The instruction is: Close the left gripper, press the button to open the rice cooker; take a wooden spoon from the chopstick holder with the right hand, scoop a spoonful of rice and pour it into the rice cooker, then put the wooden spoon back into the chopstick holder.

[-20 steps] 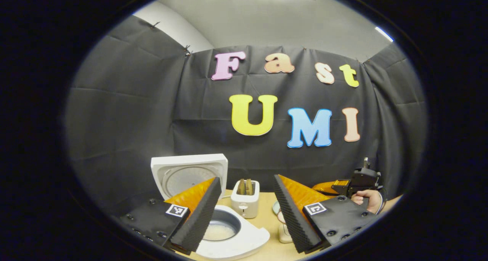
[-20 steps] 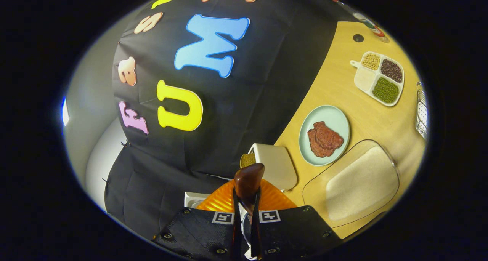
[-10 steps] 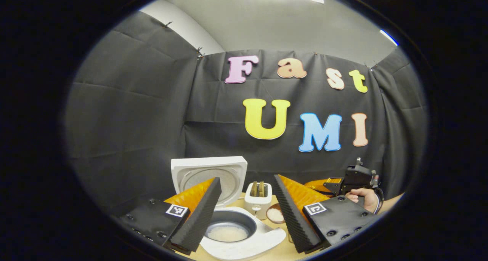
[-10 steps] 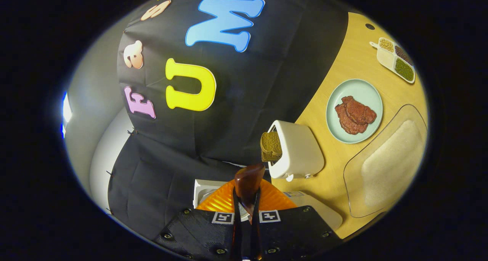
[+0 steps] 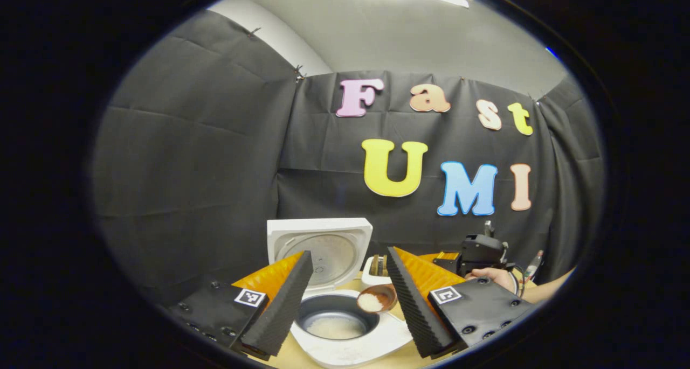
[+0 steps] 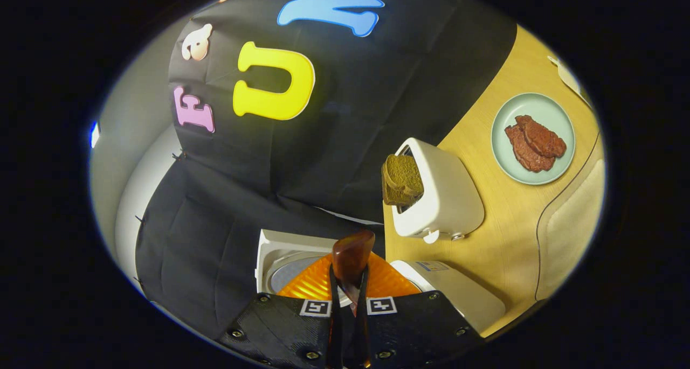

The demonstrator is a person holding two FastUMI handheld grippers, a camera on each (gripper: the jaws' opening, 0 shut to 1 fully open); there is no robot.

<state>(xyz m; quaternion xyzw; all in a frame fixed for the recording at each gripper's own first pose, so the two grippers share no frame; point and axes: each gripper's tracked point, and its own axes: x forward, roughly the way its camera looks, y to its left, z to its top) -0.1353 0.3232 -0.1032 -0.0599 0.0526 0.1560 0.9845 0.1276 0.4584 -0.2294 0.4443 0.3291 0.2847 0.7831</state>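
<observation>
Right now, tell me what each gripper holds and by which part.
Right gripper: wooden spoon, clamped by its handle. Left gripper: open, holding nothing.

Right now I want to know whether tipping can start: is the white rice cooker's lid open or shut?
Open. The white rice cooker's lid stands upright behind the dark inner pot, which holds some rice.

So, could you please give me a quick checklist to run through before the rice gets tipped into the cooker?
1. Cooker lid open: ok.
2. Spoon holds rice: ok.
3. Right gripper shut on the spoon handle: ok.
4. Spoon bowl fully over the pot opening: not ok, it is at the rim.
5. Left gripper clear of the spoon: ok, open and apart from it.
6. Toaster clear of the spoon: cannot tell.
</observation>
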